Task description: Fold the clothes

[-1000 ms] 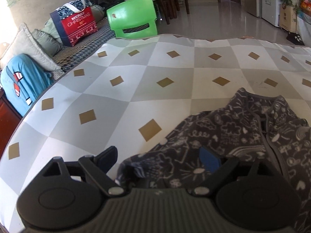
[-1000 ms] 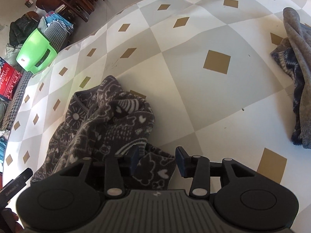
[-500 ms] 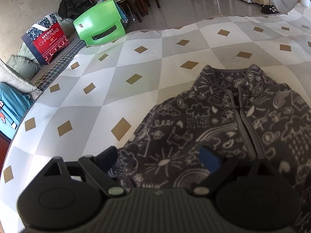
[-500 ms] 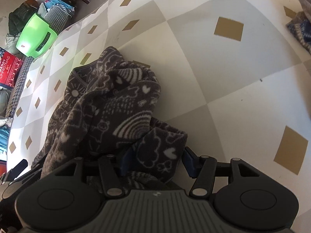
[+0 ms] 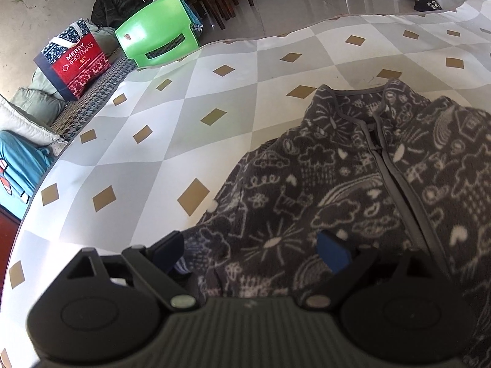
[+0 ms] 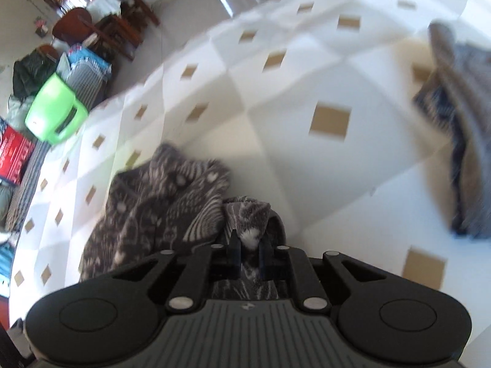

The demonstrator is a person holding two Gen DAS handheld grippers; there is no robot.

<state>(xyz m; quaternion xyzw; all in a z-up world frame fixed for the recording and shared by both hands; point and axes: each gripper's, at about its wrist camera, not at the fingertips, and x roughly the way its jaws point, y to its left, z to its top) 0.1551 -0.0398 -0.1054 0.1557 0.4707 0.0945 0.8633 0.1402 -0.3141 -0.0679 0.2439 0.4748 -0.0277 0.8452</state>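
Fleece jacket [image 5: 353,184], dark with white doodles, is lying on the diamond-patterned mat [image 5: 190,128]. Right gripper [image 6: 249,250] fingers have just been closing and are pinching a fold of it. Left gripper [image 5: 251,250] fingers are standing wide apart over its hem. Farther off, a grey garment [image 6: 460,141] is lying.

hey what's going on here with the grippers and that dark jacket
A person with a handheld gripper in each hand is starting to fold a dark grey fleece jacket with white doodle print, spread on a diamond-patterned cloth. The right gripper has just closed its fingers on a bunched edge of the fleece. The left gripper sits open over the jacket's near edge, fabric between its fingers but not pinched. Another grey garment lies off to the side.
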